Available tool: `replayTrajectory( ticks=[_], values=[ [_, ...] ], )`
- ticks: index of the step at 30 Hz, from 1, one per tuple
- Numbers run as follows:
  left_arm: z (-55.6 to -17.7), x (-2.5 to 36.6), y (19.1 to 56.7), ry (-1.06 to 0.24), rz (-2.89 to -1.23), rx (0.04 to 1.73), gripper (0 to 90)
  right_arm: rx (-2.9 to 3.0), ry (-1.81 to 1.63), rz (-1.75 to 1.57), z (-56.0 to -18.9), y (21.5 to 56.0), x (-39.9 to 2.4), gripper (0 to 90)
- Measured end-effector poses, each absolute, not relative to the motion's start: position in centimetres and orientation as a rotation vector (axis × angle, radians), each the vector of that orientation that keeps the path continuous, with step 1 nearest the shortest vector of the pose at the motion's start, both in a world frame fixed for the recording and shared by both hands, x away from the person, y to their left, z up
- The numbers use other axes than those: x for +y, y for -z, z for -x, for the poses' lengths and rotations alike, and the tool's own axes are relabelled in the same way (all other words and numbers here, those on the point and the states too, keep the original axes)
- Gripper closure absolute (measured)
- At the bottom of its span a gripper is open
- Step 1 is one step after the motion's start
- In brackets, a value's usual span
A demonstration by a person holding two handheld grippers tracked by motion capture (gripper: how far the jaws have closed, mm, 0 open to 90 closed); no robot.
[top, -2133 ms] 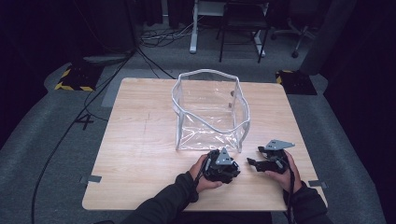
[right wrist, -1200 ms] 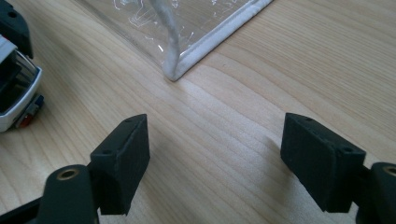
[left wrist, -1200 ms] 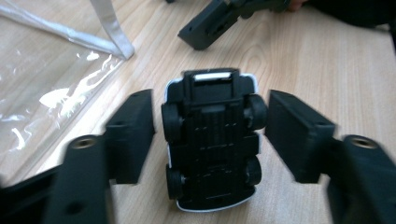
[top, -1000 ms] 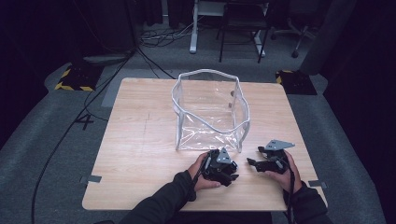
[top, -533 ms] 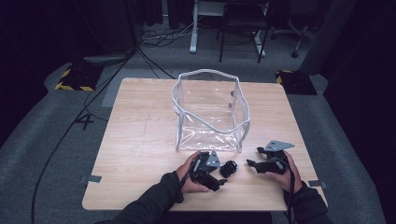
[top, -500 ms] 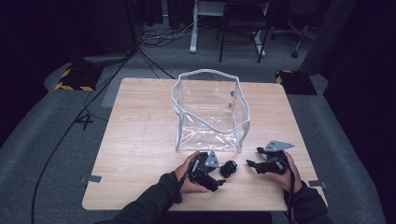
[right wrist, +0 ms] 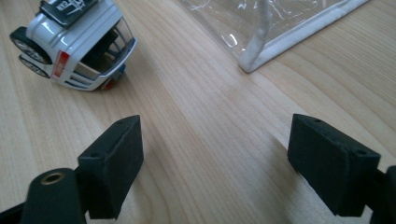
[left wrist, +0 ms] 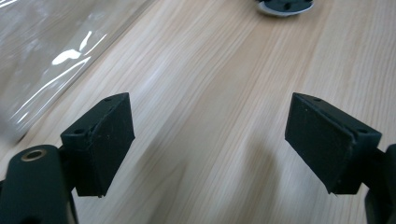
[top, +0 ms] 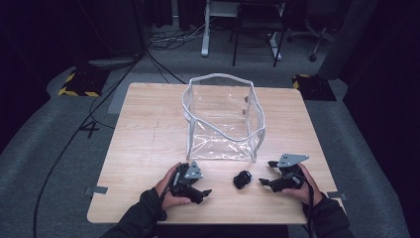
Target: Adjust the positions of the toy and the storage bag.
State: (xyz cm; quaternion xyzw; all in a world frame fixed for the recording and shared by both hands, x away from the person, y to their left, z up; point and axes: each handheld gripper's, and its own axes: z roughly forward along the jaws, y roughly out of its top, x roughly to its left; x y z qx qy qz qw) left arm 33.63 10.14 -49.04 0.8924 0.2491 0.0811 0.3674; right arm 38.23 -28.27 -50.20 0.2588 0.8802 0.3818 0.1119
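The toy car [top: 242, 179] sits on the counter [top: 148, 129] between both grippers, just before the clear bag [top: 223, 119], its front cut off in the right gripper view. The left gripper [top: 200, 192] and right gripper [top: 265, 182] have just spread their fingers wide, holding nothing.

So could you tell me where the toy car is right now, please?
In the high view the toy car sits on the table's near edge, between both hand-held grippers and just before the clear bag.

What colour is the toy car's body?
White, with a black roof and wheels and red tail lights; the toy car shows best in the right gripper view.
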Motion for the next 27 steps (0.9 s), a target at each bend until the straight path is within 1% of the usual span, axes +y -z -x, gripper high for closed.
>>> replayTrajectory(
  ticks=[7, 10, 13, 18, 20, 22, 27],
  values=[
    [-33.0, 14.2, 49.5, -0.238, -2.280, 0.732, 15.9, 2.651, -1.155, -0.693, -37.8, 49.9, -27.8, 18.5],
    [-33.2, 15.5, 49.7, -0.225, -2.271, 0.773, 15.9, 2.654, -1.220, -0.673, -37.6, 49.6, -27.4, 18.3],
    [-33.3, 16.1, 50.0, -0.260, -2.298, 0.808, 15.0, 2.673, -1.249, -0.622, -37.6, 49.3, -26.7, 18.3],
    [-33.0, 17.0, 50.1, -0.275, -2.298, 0.770, 15.2, 2.718, -1.202, -0.531, -37.2, 49.2, -25.4, 19.0],
    [-33.0, 17.1, 50.3, -0.265, -2.288, 0.765, 15.1, 2.733, -1.193, -0.481, -37.2, 49.1, -24.9, 20.0],
    [-33.0, 17.3, 50.2, -0.266, -2.295, 0.760, 15.1, 2.735, -1.203, -0.502, -37.0, 49.0, -24.4, 20.2],
    [-33.2, 17.1, 50.3, -0.256, -2.297, 0.753, 13.3, 2.749, -1.211, -0.388, -37.4, 48.6, -23.6, 20.1]
  ],
)
